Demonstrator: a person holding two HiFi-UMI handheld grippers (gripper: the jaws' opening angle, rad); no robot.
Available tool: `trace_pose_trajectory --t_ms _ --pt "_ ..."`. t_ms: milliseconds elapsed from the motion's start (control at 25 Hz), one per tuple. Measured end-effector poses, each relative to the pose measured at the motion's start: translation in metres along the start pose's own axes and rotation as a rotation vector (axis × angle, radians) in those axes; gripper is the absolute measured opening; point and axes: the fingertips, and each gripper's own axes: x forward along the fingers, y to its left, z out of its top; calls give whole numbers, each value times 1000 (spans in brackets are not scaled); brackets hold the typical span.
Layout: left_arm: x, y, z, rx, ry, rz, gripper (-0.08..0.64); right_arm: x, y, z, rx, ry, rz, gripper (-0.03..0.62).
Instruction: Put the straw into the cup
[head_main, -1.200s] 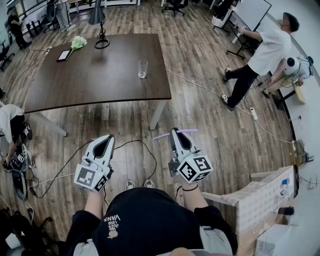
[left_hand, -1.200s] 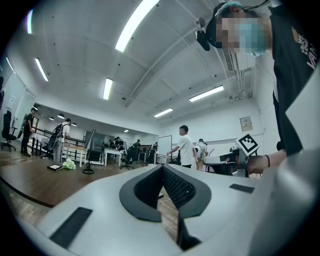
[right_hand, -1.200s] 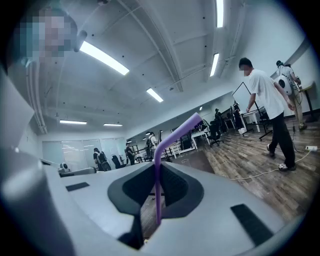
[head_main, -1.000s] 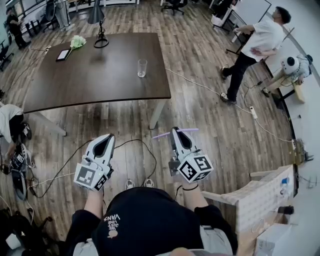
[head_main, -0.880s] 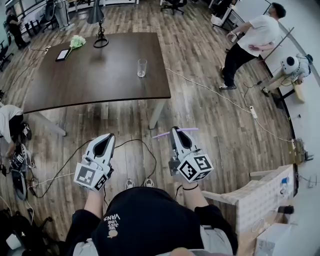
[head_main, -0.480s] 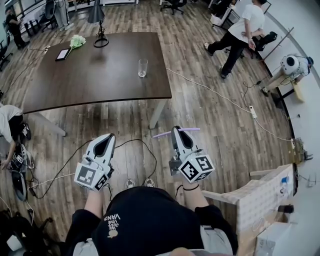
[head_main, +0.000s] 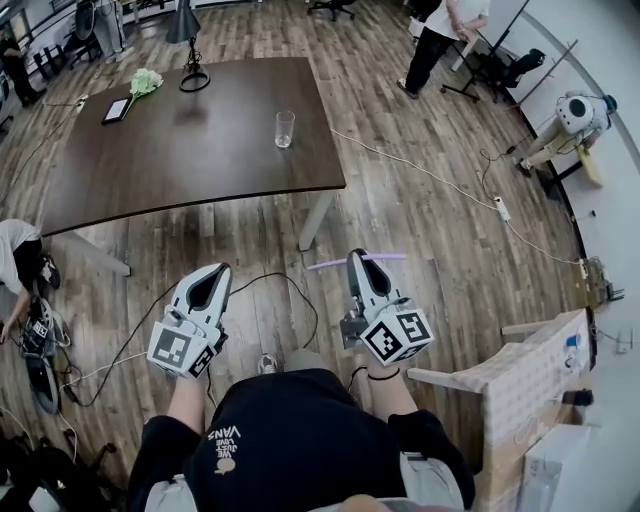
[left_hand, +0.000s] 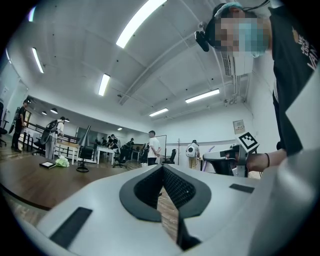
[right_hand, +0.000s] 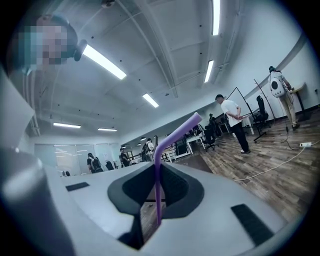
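In the head view a clear glass cup (head_main: 285, 128) stands near the right end of a dark brown table (head_main: 180, 150), far ahead of both grippers. My right gripper (head_main: 358, 259) is shut on a purple bendy straw (head_main: 355, 261), which lies crosswise at its tips. The right gripper view shows the straw (right_hand: 158, 180) upright between the pads, its top bent to the right. My left gripper (head_main: 209, 274) is held level beside the right one over the wooden floor. In the left gripper view the left gripper (left_hand: 162, 168) is shut on nothing.
On the table's far end are a black lamp (head_main: 188, 40), a tablet (head_main: 116, 108) and a green and white bunch (head_main: 145, 82). Cables (head_main: 290, 288) cross the floor. A person (head_main: 440, 30) stands at the far right, another (head_main: 15, 250) crouches at the left. A pale chair (head_main: 520, 370) is at my right.
The person in the white shirt has walked from the right side up toward the far end of the room. Both grippers have kept their pose, the straw still in the right one.
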Motion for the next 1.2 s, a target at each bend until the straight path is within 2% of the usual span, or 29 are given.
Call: trace_pose_trajectory --t_ms 240,520,1200 --pt "8 12 -8 -19 11 -27 11 3 -1 -3 5 -7 -37 41" --pt "42 31 -13 -21 20 -33 11 33 -25 -3 15 3 -48 41" --pt "166 93 -8 -5 21 40 11 159 -110 30 11 26 36 41"
